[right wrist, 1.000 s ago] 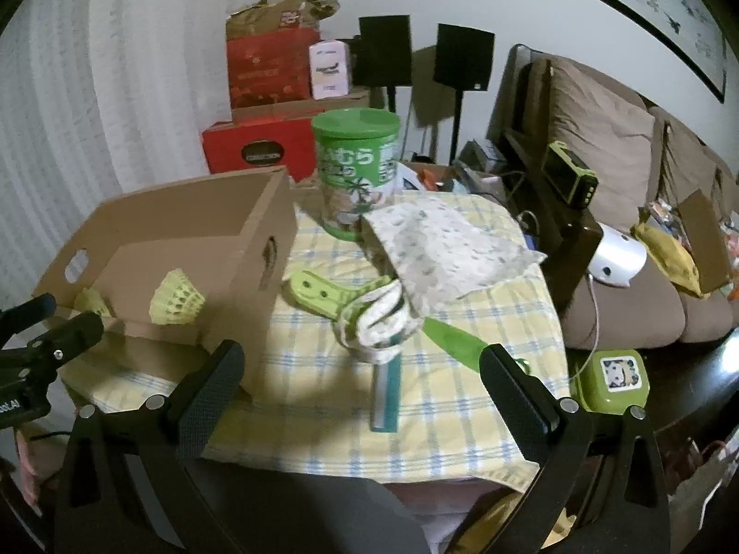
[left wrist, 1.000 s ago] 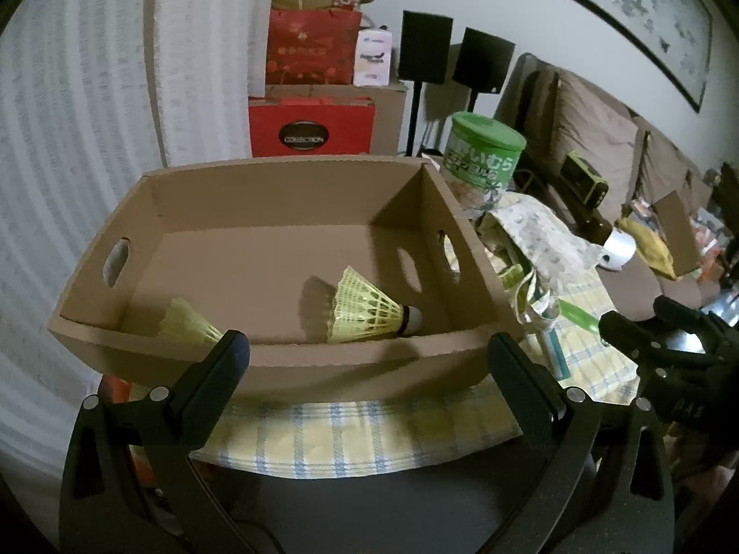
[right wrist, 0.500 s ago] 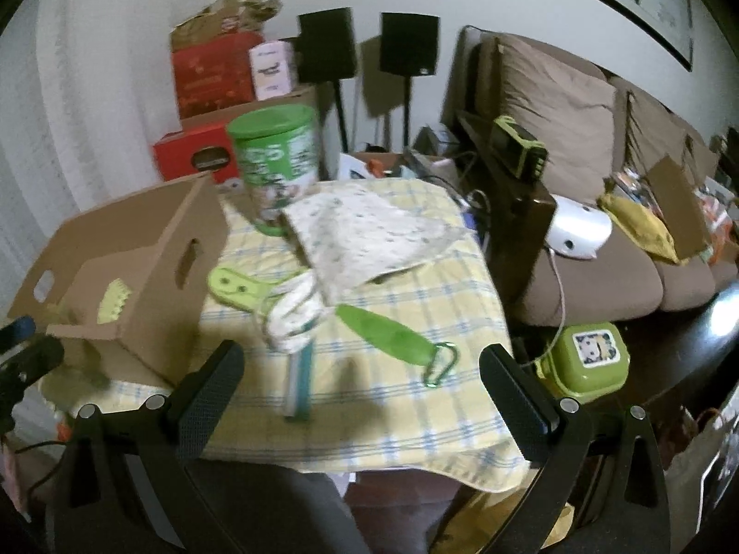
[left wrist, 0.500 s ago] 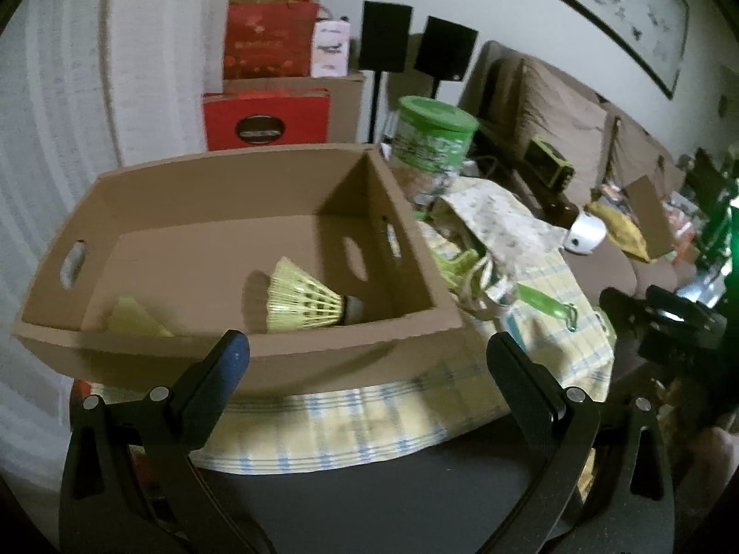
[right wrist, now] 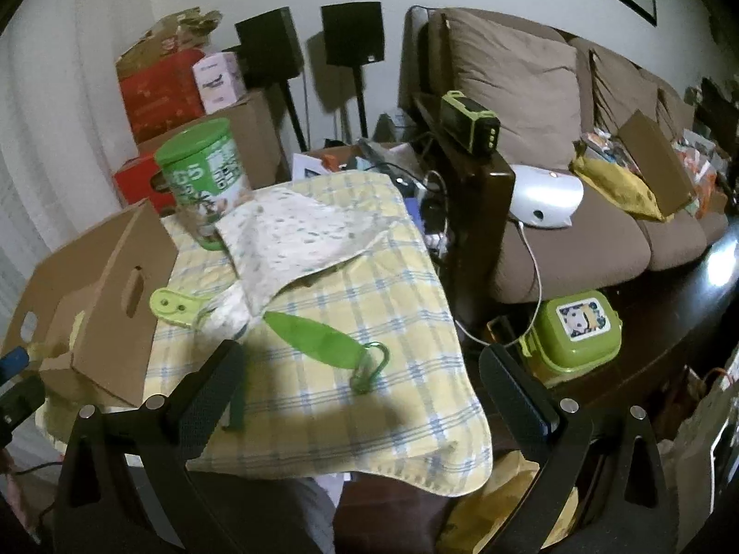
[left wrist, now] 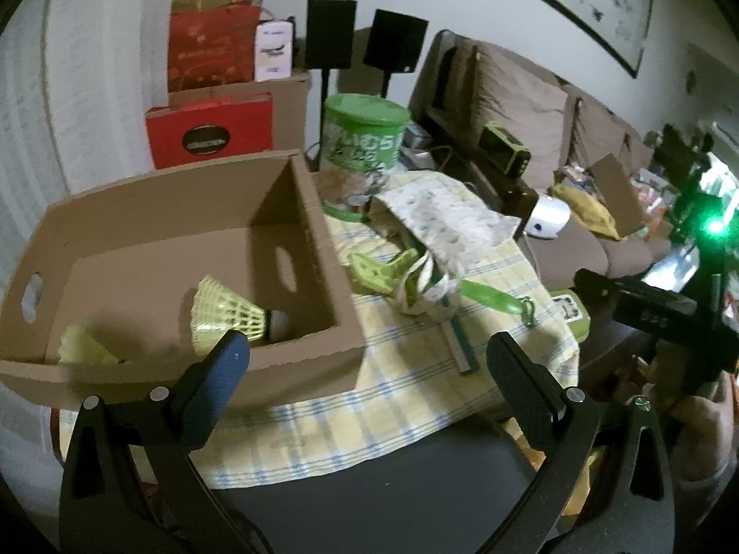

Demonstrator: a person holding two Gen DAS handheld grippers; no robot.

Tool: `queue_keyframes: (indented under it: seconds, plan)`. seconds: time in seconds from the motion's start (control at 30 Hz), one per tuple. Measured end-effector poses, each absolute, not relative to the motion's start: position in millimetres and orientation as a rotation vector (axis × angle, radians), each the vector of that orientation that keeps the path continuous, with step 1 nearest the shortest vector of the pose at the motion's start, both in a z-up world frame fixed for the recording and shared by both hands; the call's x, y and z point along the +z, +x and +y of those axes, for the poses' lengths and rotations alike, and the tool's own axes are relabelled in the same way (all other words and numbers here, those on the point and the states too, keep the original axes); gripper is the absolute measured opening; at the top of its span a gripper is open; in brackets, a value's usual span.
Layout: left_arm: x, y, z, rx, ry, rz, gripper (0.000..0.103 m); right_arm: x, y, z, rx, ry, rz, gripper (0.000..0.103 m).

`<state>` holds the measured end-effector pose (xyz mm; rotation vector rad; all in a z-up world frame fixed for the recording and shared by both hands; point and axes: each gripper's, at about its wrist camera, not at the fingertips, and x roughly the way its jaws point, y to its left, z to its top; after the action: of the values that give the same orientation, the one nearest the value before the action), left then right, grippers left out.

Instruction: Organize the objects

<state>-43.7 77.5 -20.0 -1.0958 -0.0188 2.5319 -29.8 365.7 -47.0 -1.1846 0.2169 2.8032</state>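
A cardboard box [left wrist: 295, 212] stands on the left of a table with a yellow checked cloth [left wrist: 392, 397]. Two yellow shuttlecocks lie in it, one in the middle [left wrist: 231, 314] and one at the near left corner [left wrist: 85, 351]. Right of the box lie a green clip [left wrist: 374, 270], a patterned cloth pouch [left wrist: 443, 217], a green leaf-shaped tag with a carabiner [right wrist: 318, 337] and a green-lidded can [left wrist: 365, 152]. My left gripper [left wrist: 369, 369] is open and empty before the box's near right corner. My right gripper [right wrist: 360, 383] is open and empty over the cloth's near edge.
A brown sofa [right wrist: 554, 147] with clutter stands to the right. A green lunch box [right wrist: 577, 332] sits on a dark low table. Red gift boxes [left wrist: 212, 92] and two black speakers [left wrist: 365, 41] stand behind the table by the wall.
Both grippers have swung to the right. The box has slid to the left in both views and the sofa side has come more into view. Both stay open and empty.
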Motion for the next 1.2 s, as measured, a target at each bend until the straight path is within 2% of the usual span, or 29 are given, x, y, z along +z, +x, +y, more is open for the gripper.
queue_keyframes:
  seconds: [0.1, 0.2, 0.37, 0.57, 0.9, 1.03, 1.13, 1.2]
  plan:
    - [-18.5, -46.2, 87.6, 2.511, -1.092, -0.011, 0.102, -52.1, -31.2, 371.8, 2.792, -1.198, 0.235, 0.100]
    - [-18.8, -48.5, 98.5, 2.484, -1.094, 0.000, 0.102, -60.4, -33.6, 377.1, 2.782, -1.230, 0.259, 0.092]
    - [-22.8, -51.6, 114.5, 2.453, -1.111, 0.012, 0.101, -81.6, -43.4, 381.8, 2.755, -1.326, 0.300, 0.066]
    - [-26.1, -56.8, 128.5, 2.433, -1.124, 0.031, 0.099, -103.5, -59.3, 379.6, 2.735, -1.399, 0.310, 0.049]
    - [-31.3, -68.6, 140.1, 2.410, -1.149, 0.027, 0.098, -129.4, -81.4, 383.3, 2.702, -1.429, 0.316, 0.046]
    - [-33.7, -70.8, 141.1, 2.405, -1.158, 0.022, 0.098, -130.7, -83.6, 379.2, 2.705, -1.406, 0.265, 0.046]
    - [-34.9, -72.2, 140.1, 2.405, -1.164, 0.017, 0.098, -131.7, -82.5, 371.4, 2.708, -1.388, 0.173, 0.043]
    - [-35.0, -72.9, 140.2, 2.406, -1.165, 0.014, 0.098, -131.5, -81.4, 369.5, 2.724, -1.385, 0.167, 0.037]
